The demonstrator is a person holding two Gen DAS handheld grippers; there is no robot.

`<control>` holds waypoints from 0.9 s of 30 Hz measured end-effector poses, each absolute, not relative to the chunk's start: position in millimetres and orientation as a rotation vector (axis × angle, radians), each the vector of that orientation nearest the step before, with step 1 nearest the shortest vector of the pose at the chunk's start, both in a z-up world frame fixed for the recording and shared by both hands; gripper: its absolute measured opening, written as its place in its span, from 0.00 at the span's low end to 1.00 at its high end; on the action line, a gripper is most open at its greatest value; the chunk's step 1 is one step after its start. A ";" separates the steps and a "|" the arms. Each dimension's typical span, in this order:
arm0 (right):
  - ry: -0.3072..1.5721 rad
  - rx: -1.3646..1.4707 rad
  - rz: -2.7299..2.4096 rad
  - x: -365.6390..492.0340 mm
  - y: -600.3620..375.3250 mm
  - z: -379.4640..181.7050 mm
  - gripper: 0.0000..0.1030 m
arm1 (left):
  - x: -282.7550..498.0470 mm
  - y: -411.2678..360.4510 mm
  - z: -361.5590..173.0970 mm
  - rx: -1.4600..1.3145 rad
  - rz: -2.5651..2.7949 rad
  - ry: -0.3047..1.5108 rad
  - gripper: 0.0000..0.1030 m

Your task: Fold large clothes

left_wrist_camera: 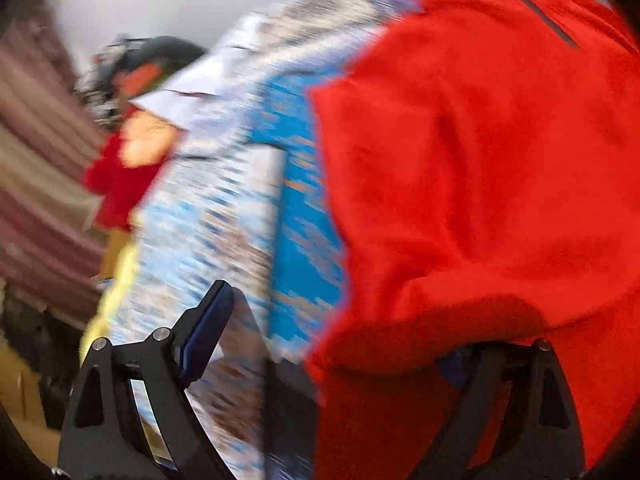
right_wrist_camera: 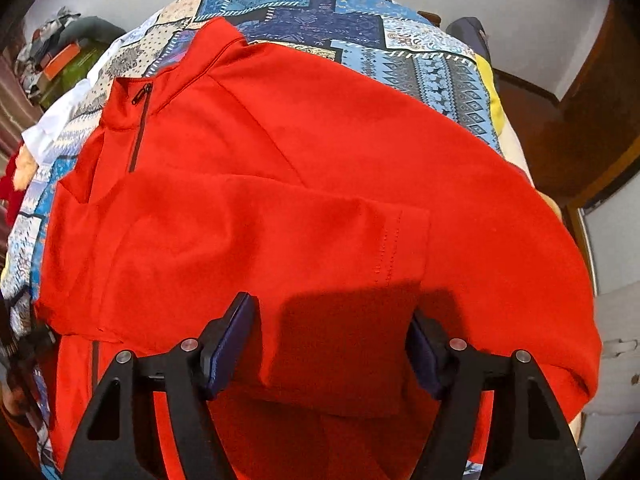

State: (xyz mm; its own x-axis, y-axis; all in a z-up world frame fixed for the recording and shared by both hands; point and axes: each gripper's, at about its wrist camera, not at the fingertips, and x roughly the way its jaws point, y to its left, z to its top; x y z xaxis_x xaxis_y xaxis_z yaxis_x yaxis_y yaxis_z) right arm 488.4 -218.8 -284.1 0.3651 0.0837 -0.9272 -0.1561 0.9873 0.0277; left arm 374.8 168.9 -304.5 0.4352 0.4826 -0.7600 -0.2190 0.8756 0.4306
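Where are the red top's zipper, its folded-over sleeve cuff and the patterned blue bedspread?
zipper (right_wrist_camera: 138,128): right wrist view, midway down the dark zip.
sleeve cuff (right_wrist_camera: 394,244): right wrist view, on the stitched hem.
patterned blue bedspread (right_wrist_camera: 420,60): right wrist view, bare patch beyond the top.

Left wrist view: blurred, red garment filling my right side

My left gripper (left_wrist_camera: 332,344) has its jaws spread wide; the left finger's blue pad (left_wrist_camera: 206,332) shows clearly, while the red garment (left_wrist_camera: 480,184) drapes over the right finger and hides its tip. A dark zipper (left_wrist_camera: 544,16) runs across the garment's upper part. Beneath it lies a blue patterned bedsheet (left_wrist_camera: 304,216), smeared by blur. At far left I see striped fabric (left_wrist_camera: 36,168) and a cluttered pile (left_wrist_camera: 132,76), too blurred to identify.
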 end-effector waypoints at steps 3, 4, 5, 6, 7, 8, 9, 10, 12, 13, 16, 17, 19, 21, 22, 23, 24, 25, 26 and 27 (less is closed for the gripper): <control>1.160 -0.132 0.112 484.9 -224.5 -279.7 0.68 | 382.3 201.0 -296.1 0.231 0.572 1.004 0.88; 1.148 -0.162 0.093 483.9 -226.1 -278.6 0.68 | 380.7 214.5 -293.3 0.179 0.585 1.008 0.89; 1.133 -0.204 0.070 482.4 -228.7 -278.3 0.68 | 377.2 227.4 -291.8 0.104 0.567 1.020 0.89; 1.128 -0.228 0.059 481.4 -230.6 -279.2 0.68 | 372.7 242.3 -292.6 0.040 0.545 1.032 0.89; 1.127 -0.253 0.050 480.5 -233.9 -281.1 0.69 | 368.6 249.3 -291.9 -0.010 0.524 1.038 0.90; 1.129 -0.255 0.053 479.6 -237.7 -282.6 0.70 | 366.8 250.4 -291.3 -0.016 0.513 1.038 0.90; 1.128 -0.245 0.057 478.9 -241.0 -282.8 0.71 | 364.2 248.2 -290.7 -0.007 0.499 1.041 0.90; 1.127 -0.229 0.055 478.1 -244.8 -282.2 0.73 | 361.6 243.8 -290.6 0.007 0.485 1.050 0.90; 1.135 -0.200 0.050 478.3 -250.3 -279.7 0.75 | 354.6 234.2 -290.0 0.027 0.461 1.068 0.90; 1.144 -0.180 0.051 477.9 -253.0 -278.2 0.75 | 350.3 228.7 -289.1 0.033 0.447 1.077 0.90; 1.173 -0.109 0.069 472.6 -262.6 -270.5 0.76 | 353.8 227.8 -285.1 0.020 0.412 1.111 0.90; 1.175 -0.094 0.072 470.2 -264.0 -267.8 0.76 | 353.0 223.7 -281.3 0.009 0.389 1.122 0.90; 1.169 -0.056 0.085 460.8 -270.7 -258.7 0.76 | 349.9 214.1 -271.0 -0.008 0.342 1.123 0.90; 1.138 -0.023 0.096 448.6 -282.3 -245.4 0.76 | 345.1 205.9 -258.4 -0.020 0.313 1.114 0.90; 1.126 -0.014 0.096 444.0 -286.5 -241.0 0.76 | 344.2 200.3 -248.7 -0.027 0.294 1.100 0.90; 1.108 0.004 0.097 437.2 -295.0 -233.9 0.76 | 342.8 196.3 -241.6 -0.029 0.284 1.087 0.90; 1.093 0.022 0.095 431.3 -304.0 -227.9 0.77 | 343.6 190.5 -232.3 -0.030 0.268 1.071 0.90; 1.081 0.039 0.092 426.6 -312.2 -223.3 0.78 | 345.6 184.6 -223.6 -0.036 0.250 1.058 0.90; 1.071 0.058 0.087 422.2 -321.2 -218.9 0.81 | 348.2 181.1 -217.5 -0.043 0.233 1.049 0.90; 1.055 0.094 0.075 415.5 -335.9 -213.6 0.83 | 352.4 174.2 -209.3 -0.058 0.208 1.038 0.90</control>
